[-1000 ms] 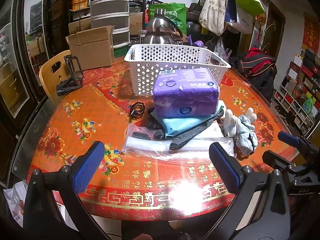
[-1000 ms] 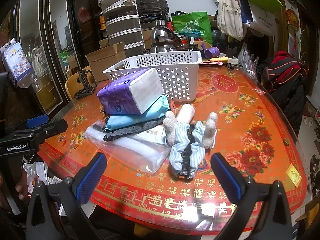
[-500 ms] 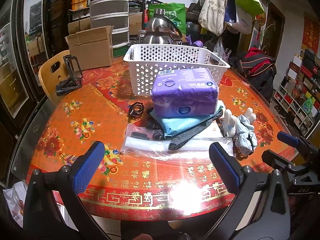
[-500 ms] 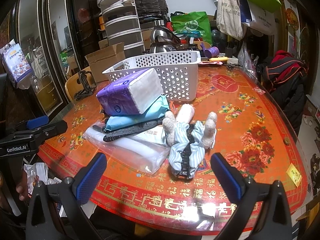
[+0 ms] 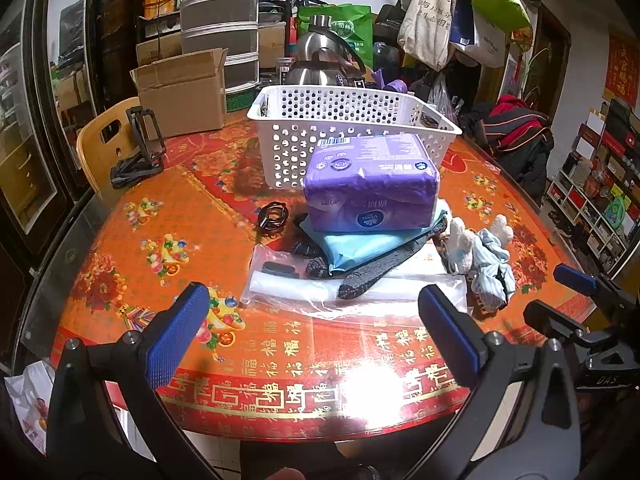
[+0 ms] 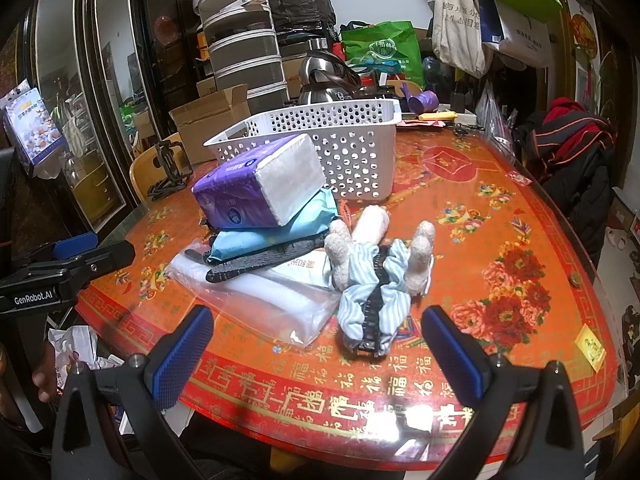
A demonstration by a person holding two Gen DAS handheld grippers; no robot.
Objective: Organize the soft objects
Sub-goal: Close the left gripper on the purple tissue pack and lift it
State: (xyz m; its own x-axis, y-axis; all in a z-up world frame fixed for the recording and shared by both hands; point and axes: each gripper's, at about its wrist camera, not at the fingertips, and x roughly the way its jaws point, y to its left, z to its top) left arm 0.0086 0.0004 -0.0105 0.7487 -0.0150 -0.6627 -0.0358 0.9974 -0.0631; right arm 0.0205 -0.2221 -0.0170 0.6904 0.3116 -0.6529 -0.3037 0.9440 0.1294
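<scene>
Both the left gripper (image 5: 314, 326) and right gripper (image 6: 320, 348) hang released over the table (image 5: 168, 216). A tissue pack (image 5: 370, 184) tops the pile before the basket (image 5: 344, 120), seemingly touching it.

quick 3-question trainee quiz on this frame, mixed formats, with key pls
1. True or false: the purple tissue pack lies inside the white basket.
2. Which claw faces the striped cloth bundle head-on? A) left claw B) right claw
3. Fill in: the grey sock lies across a clear ____ bag.

Key: 1 false, it sits on the blue pack before the basket; 2 B; 3 plastic.
</scene>
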